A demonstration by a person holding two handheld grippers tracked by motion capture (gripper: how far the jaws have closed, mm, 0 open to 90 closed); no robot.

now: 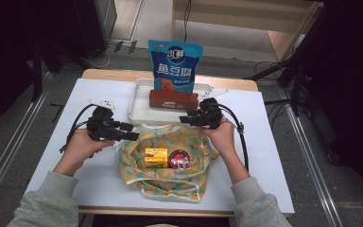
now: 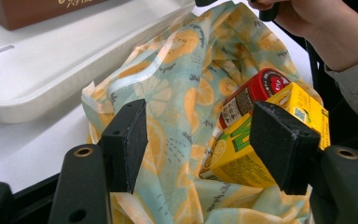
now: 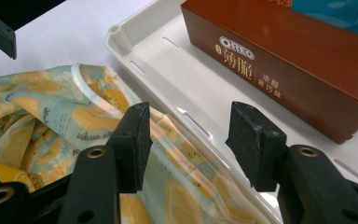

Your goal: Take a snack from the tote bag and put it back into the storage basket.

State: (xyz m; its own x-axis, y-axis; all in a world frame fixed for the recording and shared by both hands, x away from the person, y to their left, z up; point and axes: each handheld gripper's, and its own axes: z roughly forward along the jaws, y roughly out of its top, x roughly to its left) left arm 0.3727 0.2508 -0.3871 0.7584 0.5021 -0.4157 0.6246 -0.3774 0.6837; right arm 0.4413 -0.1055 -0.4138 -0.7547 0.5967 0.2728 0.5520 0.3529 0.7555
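Soft, floppy lemon-print bag (image 1: 163,158) lies on the bench beneath both released hand-held grippers: left hand-held gripper (image 2: 198,144) spans its cloth, right hand-held gripper (image 3: 186,144) hovers over its rim. Pinch the hemmed rim; likely light.

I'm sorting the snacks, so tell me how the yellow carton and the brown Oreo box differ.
The yellow carton lies in the lemon-print cloth bag, while the brown Oreo box sits in the white tray. The carton is bright yellow with green print; the Oreo box is dark brown with pale lettering. The carton looks short and stubby; the Oreo box is long and slim. Both are rectangular packs lying on their sides.
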